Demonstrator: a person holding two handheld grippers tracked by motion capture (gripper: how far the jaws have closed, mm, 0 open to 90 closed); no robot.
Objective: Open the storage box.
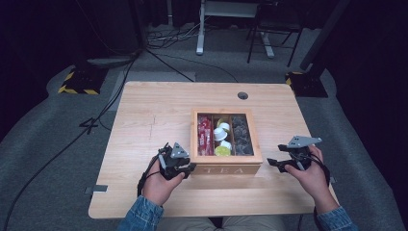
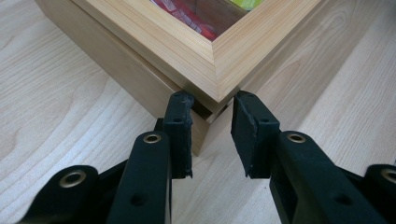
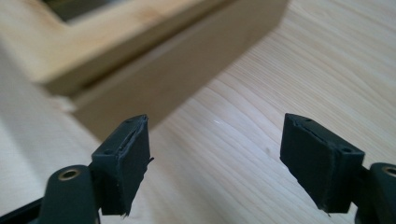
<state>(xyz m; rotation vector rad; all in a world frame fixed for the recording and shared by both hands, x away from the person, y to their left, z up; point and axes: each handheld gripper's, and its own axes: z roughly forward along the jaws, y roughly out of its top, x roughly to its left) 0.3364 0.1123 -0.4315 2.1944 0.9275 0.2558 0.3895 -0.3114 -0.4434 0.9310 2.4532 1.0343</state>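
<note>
I had the wooden tea box (image 1: 226, 166) sitting near the middle of the light wooden table (image 1: 154, 120), a little toward my side, with "TEA" lettered on its front wall. Through the glass lid I could make out three compartments — red packets (image 1: 205, 134) on the left, white and yellow-green capsules (image 1: 222, 137) in the middle, dark pods (image 1: 241, 134) on the right.

My left gripper (image 2: 212, 109) was at the box's near-left corner. In the left gripper view the jaws had clenched in on that corner, one pad on each side of it, right at the seam where the lid frame meets the base. Both pads touched the wood, so I counted it as a grasp on the corner.

My right gripper (image 3: 215, 140) was off the box's right end, apart from it, above bare tabletop. Its jaws stood wide with nothing between them; the box's near-right corner lay ahead of the left pad, blurred, and untouched. In the high view the right hand (image 1: 312, 175) held it level with the box front.
</note>
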